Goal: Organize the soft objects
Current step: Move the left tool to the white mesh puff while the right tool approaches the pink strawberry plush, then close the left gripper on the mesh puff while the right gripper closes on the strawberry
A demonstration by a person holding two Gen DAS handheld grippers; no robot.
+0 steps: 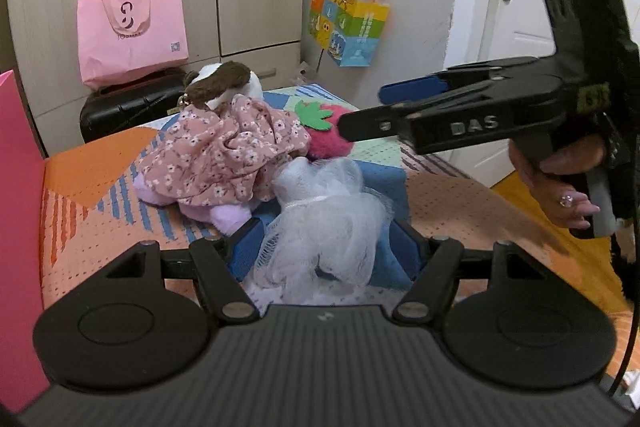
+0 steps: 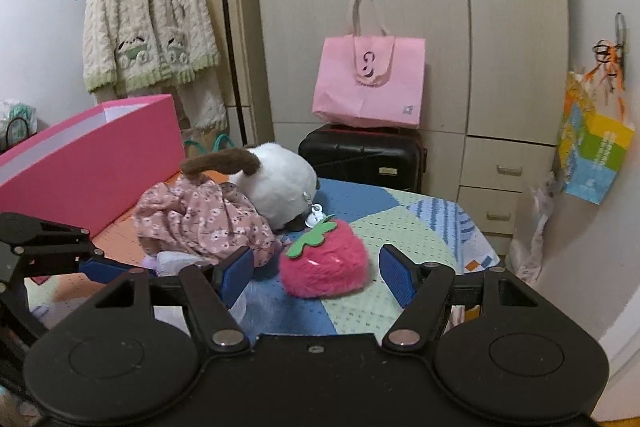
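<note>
Low in frame, the white gauzy mesh bundle point(image 1: 320, 227), judged light and squashy, is straddled by the left gripper point(image 1: 324, 251), jaws apart; the right gripper point(image 2: 316, 277), likewise apart, frames the fluffy pink plush strawberry point(image 2: 326, 263).

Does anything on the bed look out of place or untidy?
Yes. The soft things lie in a loose heap: the floral cloth is crumpled over a purple plush, the white plush is tipped on its side, and the white mesh puff sprawls beside them.
</note>
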